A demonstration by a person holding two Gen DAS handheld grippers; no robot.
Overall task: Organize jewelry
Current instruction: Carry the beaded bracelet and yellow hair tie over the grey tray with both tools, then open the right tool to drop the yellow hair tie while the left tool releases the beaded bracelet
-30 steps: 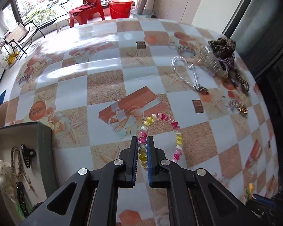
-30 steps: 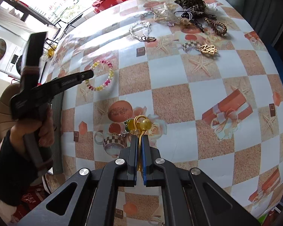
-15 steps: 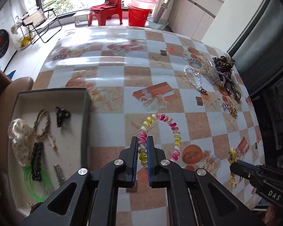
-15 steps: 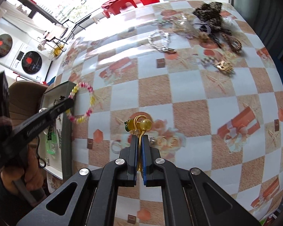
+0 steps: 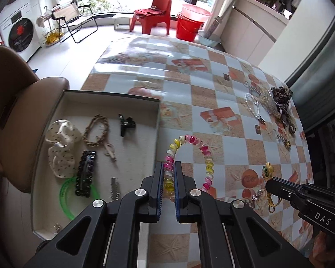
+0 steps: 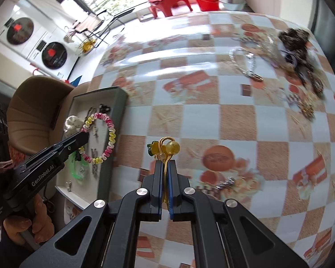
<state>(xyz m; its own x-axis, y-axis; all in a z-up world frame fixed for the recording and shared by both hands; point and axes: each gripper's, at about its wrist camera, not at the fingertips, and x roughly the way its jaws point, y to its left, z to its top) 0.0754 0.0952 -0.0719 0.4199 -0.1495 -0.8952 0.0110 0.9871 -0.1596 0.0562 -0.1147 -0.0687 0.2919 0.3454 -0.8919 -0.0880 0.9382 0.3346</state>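
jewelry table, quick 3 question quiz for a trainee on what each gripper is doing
1. True or false: the left gripper is shut on the coil bracelet.
2. What does the right gripper hold? A) black hair clip B) yellow bead hair tie C) silver chain
3. Fill in: the green ring lies inside the ____.

Key: 1 true; 2 B; 3 box. The black hair clip is already in the box, and the silver chain is with the pile on the table.
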